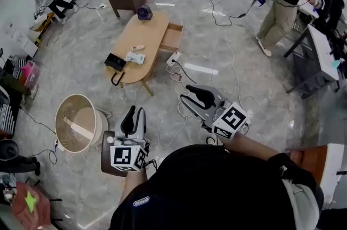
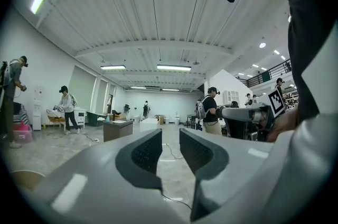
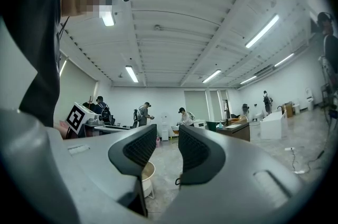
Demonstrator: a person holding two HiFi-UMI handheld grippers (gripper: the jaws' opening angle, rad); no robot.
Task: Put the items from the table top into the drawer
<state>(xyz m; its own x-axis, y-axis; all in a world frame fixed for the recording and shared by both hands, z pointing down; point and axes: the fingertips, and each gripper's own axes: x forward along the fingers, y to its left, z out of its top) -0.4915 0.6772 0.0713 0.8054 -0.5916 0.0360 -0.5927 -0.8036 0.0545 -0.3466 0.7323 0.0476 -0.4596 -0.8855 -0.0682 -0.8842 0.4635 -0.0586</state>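
we hold both grippers well short of the wooden table (image 1: 147, 33) — the left gripper (image 1: 133, 115) has its jaws a little apart with nothing between them, and the right gripper (image 1: 198, 97) is likewise parted and empty. on the table top lie a black box (image 1: 115, 62), a pale packet (image 1: 135, 58), a small stick (image 1: 138, 48) and, at the far end, a purple round thing (image 1: 144, 12). the drawer (image 1: 172, 37) stands pulled out at the table's right side.

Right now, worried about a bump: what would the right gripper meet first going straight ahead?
Probably nothing close. The right gripper points level over open floor; the tub sits low in its gap, likely beneath its line. Depth is unclear.
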